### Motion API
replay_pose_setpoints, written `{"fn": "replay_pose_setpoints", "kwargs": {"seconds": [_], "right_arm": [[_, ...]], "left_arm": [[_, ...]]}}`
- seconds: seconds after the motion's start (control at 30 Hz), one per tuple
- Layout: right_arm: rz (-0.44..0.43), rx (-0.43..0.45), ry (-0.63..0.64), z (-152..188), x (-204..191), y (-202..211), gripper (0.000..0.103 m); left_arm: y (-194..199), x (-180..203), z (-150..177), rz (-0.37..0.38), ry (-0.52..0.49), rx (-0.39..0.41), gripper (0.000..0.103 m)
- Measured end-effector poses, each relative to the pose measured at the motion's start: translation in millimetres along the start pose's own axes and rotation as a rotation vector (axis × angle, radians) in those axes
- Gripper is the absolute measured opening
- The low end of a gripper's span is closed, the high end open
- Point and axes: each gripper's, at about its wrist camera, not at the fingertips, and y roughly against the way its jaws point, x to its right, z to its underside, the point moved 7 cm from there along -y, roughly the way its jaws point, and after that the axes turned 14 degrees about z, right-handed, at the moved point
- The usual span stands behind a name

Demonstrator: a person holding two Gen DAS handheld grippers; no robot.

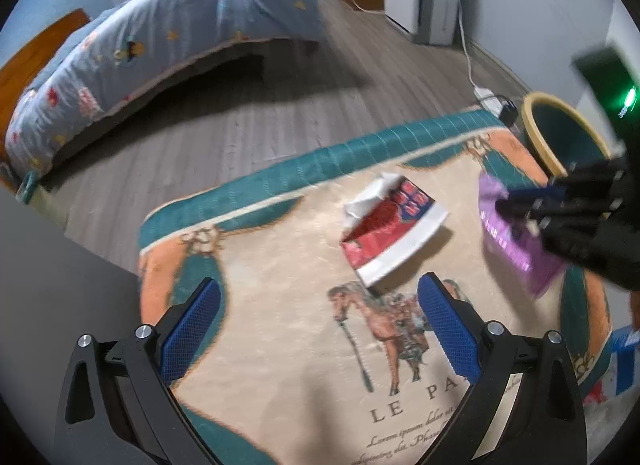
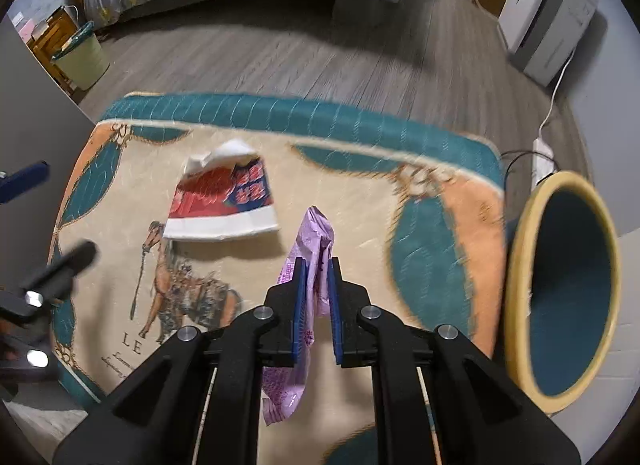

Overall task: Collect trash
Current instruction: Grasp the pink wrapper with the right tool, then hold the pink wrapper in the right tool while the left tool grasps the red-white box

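Note:
A crushed red, white and blue paper cup (image 1: 390,227) lies on the rug (image 1: 280,285); it also shows in the right wrist view (image 2: 224,197). My left gripper (image 1: 320,305) is open and empty, just short of the cup. My right gripper (image 2: 316,265) is shut on a purple wrapper (image 2: 310,241) and holds it above the rug; in the left wrist view the right gripper (image 1: 520,205) and the wrapper (image 1: 516,237) are at the right. A bin (image 2: 560,289) with a yellow rim and teal inside stands right of the rug, also seen in the left wrist view (image 1: 560,133).
A bed with a blue quilt (image 1: 160,37) stands across the wooden floor. A power strip (image 2: 542,157) and cables lie beside the bin. A white appliance (image 2: 548,17) stands by the far wall. A green bin (image 2: 82,57) sits by the bed.

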Motion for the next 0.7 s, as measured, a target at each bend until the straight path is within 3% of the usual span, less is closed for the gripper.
{"fn": "replay_pose_setpoints", "kwargs": {"seconds": [0.23,0.37,0.43,0.5,0.7], "right_arm": [[-0.013,0.007,-0.026,2.1,27.4,-6.3,0.010],[-0.023,0.000,-0.038,1.1,36.3,-16.9,0.010],[-0.034,-0.005,-0.044,1.2,38.6,-20.7,0.010],[-0.039,-0.005,-0.042,0.3,40.6,-23.5,0.010],[-0.049,-0.001,-0.033,-4.6,42.4,-29.7,0.010]], "left_arm": [[-30.2,13.3,-14.6,0.041,-0.006,-0.013,0.098],[-47.1,19.3,-28.1,0.042,-0.061,-0.012,0.094],[-56.2,22.1,-34.8,0.038,-0.091,-0.011,0.085],[-67.8,23.2,-37.1,0.054,-0.091,-0.040,0.067],[-87.5,24.5,-41.2,0.048,-0.116,-0.081,0.056]]}}
